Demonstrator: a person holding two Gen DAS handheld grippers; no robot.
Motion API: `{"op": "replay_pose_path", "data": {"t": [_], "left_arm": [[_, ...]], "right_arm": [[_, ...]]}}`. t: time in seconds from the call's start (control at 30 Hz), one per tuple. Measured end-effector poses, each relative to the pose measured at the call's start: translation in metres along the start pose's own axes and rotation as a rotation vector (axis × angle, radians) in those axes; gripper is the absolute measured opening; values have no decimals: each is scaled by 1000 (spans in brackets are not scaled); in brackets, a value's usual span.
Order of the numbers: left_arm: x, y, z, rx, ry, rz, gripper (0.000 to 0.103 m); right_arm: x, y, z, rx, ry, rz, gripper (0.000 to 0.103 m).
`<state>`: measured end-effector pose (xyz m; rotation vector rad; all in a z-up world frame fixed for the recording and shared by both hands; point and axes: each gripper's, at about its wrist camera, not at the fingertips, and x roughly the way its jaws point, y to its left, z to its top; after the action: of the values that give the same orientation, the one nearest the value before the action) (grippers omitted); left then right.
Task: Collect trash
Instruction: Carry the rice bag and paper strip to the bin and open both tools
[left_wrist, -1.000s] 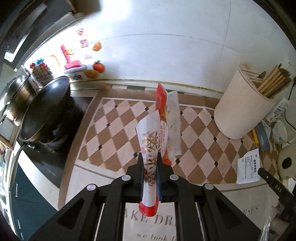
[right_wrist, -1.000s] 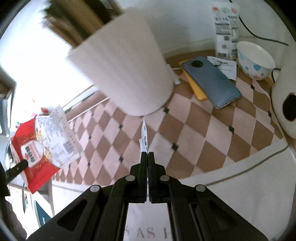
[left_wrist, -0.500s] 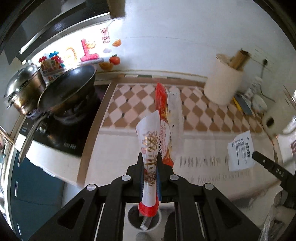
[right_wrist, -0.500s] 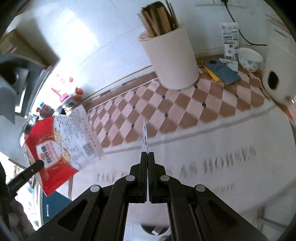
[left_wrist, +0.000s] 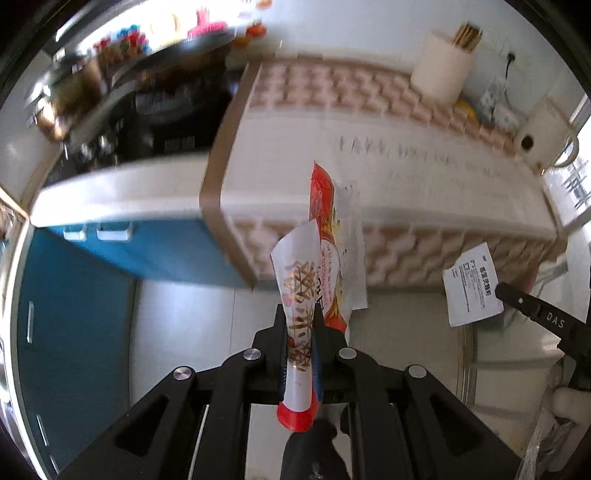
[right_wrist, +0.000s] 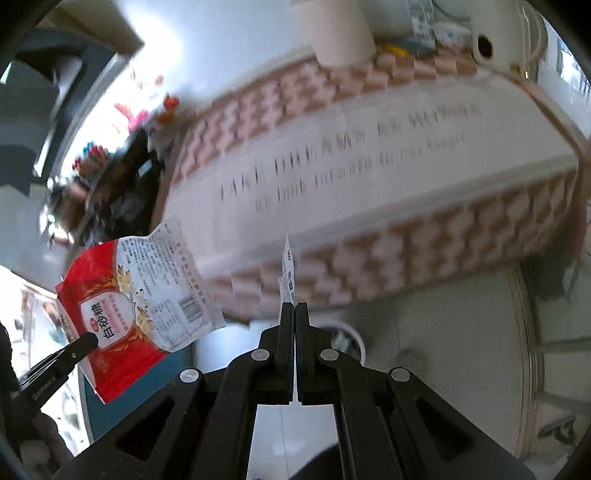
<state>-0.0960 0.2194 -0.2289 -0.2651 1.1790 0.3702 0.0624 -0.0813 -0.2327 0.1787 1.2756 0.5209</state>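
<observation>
Red-and-white sugar bag pinched upright between left claw fingers.

We see a kitchen counter under a checkered cloth, blue cabinet doors below left, a white tiled wall far behind, and a pale floor near us.

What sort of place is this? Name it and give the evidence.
Most likely a home kitchen: a cooktop with pans beside a counter under a checked cloth, blue cabinet doors below, and a holder of chopsticks by the wall.
</observation>
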Motion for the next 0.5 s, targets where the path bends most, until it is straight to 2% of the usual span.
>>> {"op": "replay_pose_path", "data": {"t": [0.1,0.23,0.3,0.5], "left_arm": [[40,4,-22,-20,85,7,8],[119,4,-42,-30,187,39,8],[175,3,-51,-38,243,48,8],[351,-2,-76,-54,362,37,8]], "right_arm": [[30,-3,-30,-12,77,-22,0],[89,-16,-61,-28,164,-54,0],[121,-24,-73,-35,192,-72,0],[253,-69,-107,-24,272,-97,0]]}}
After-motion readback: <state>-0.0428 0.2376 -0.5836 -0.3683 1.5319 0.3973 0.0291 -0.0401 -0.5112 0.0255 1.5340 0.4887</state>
